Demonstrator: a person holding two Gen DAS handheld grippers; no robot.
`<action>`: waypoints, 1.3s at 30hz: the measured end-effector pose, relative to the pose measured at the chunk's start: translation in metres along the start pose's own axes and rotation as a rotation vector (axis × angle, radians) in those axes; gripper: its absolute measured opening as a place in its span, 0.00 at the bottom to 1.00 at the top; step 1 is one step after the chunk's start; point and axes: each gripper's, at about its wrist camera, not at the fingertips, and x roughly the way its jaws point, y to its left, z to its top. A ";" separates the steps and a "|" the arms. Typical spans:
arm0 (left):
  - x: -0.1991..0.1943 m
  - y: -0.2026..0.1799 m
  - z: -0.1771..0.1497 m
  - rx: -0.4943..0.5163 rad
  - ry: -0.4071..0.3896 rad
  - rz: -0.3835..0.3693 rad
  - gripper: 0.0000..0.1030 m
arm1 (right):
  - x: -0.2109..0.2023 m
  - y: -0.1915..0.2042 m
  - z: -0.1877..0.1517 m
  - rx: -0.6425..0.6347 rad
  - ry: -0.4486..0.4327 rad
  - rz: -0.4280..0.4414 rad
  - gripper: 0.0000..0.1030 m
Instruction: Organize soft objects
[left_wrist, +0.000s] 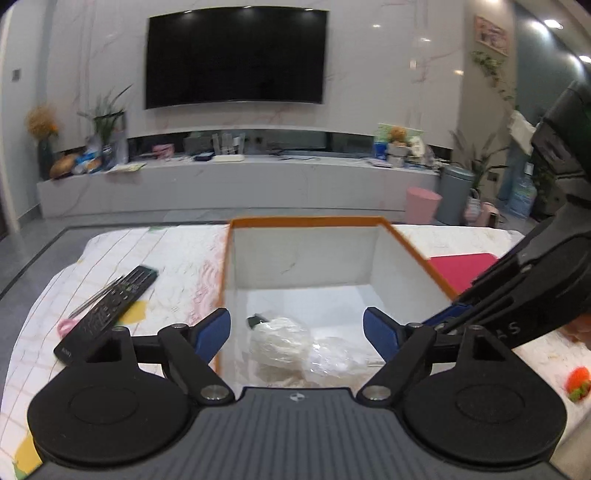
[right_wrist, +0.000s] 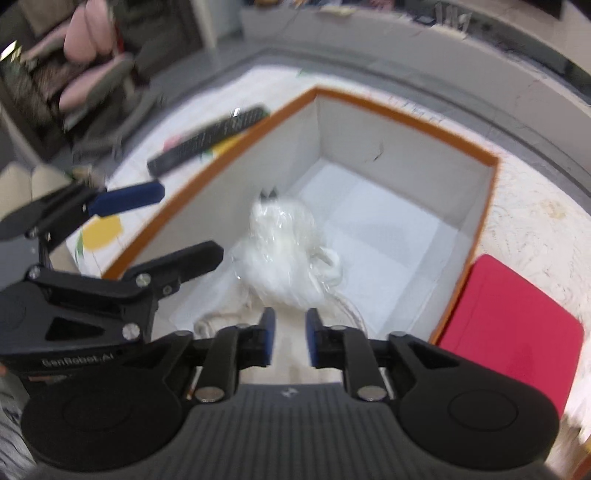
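Note:
An orange-rimmed white box (left_wrist: 303, 221) stands on a patterned cloth; in the right wrist view its rim (right_wrist: 406, 114) runs across the middle. A white soft bundle in clear plastic (left_wrist: 295, 347) lies on its floor, also in the right wrist view (right_wrist: 284, 254). My left gripper (left_wrist: 297, 332) is open and empty, its blue pads (left_wrist: 212, 332) spread over the box's near edge. My right gripper (right_wrist: 290, 338) hovers just above the bundle with a narrow gap between its pads, holding nothing. The left gripper's fingers (right_wrist: 125, 201) show at the left of the right wrist view.
A black remote (left_wrist: 107, 314) and pink-handled scissors (left_wrist: 68, 326) lie left of the box. A red flat item (right_wrist: 513, 325) lies to its right. A small orange and green toy (left_wrist: 578, 384) sits at the far right. A TV wall and low cabinet stand behind.

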 end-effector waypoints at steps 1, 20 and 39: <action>-0.004 0.001 0.002 -0.011 -0.009 -0.022 0.93 | -0.003 0.001 -0.003 0.004 -0.013 -0.003 0.19; -0.016 0.052 0.008 -0.150 0.020 0.073 0.94 | -0.021 0.006 0.002 0.140 -0.128 -0.024 0.62; -0.012 0.076 0.000 -0.253 0.077 0.076 0.94 | 0.095 -0.019 0.069 0.255 0.090 -0.110 0.06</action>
